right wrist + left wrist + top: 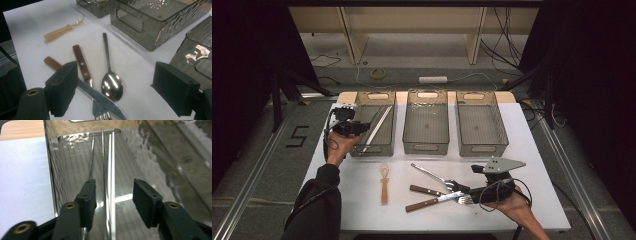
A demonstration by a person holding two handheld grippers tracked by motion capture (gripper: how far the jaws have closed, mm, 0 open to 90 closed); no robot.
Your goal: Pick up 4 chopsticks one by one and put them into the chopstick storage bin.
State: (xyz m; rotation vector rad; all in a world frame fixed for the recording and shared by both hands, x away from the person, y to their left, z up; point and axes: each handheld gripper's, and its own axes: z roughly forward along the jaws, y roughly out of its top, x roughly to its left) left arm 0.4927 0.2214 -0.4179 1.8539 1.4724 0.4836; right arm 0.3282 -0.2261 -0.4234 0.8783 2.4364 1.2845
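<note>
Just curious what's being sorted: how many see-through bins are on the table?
3, in a row along the table's far side: left bin holding thin utensils, middle bin and right bin.

Fork tines cut off by bottom edge in right gripper view, knife crossing its neck. Chopsticks near ends run off frame bottom in left gripper view. Whisk detail beside knife too small to tell.

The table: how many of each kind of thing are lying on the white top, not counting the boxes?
Spoon: 1
Knife: 1
Fork: 1
Beige whisk: 1
Total: 4
</note>
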